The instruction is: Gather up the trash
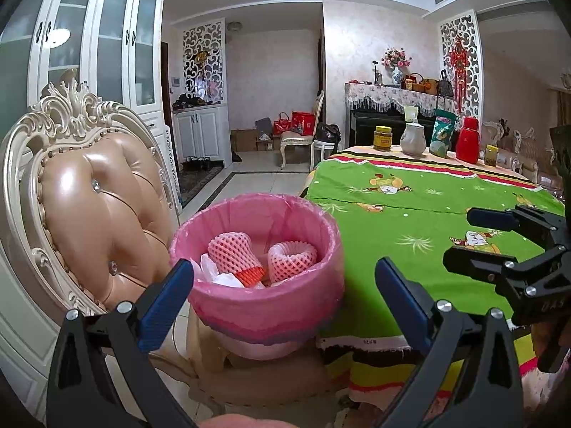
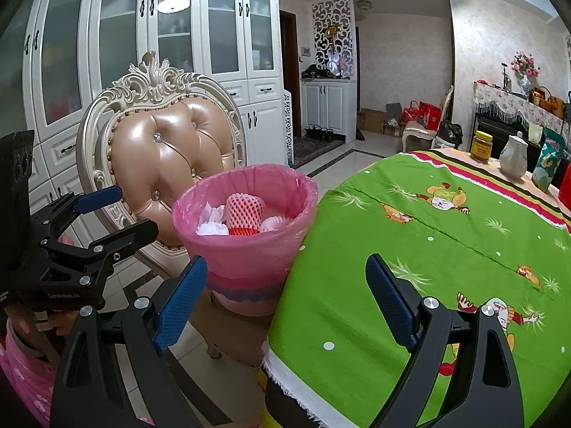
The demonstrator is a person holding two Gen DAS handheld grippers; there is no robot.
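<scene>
- Left gripper (image 1: 283,292): jaws spread wide, empty; bin (image 1: 257,306) at 12 o'clock between the fingers
- Right gripper (image 2: 287,297): jaws apart, empty; bin at 11 o'clock
- Foam fruit nets (image 1: 235,253) and white paper (image 2: 212,223) lie inside the bin; it stands on a chair (image 1: 96,214), touching the tablecloth (image 2: 428,249)

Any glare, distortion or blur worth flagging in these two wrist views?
Left wrist view: strong fisheye bending on the cabinet, dark corner vignette, glare on the chair back. Right wrist view: a ceiling lamp reflected in the cabinet glass; the bin is sharp, and the open tongs look slightly soft up close.
</scene>
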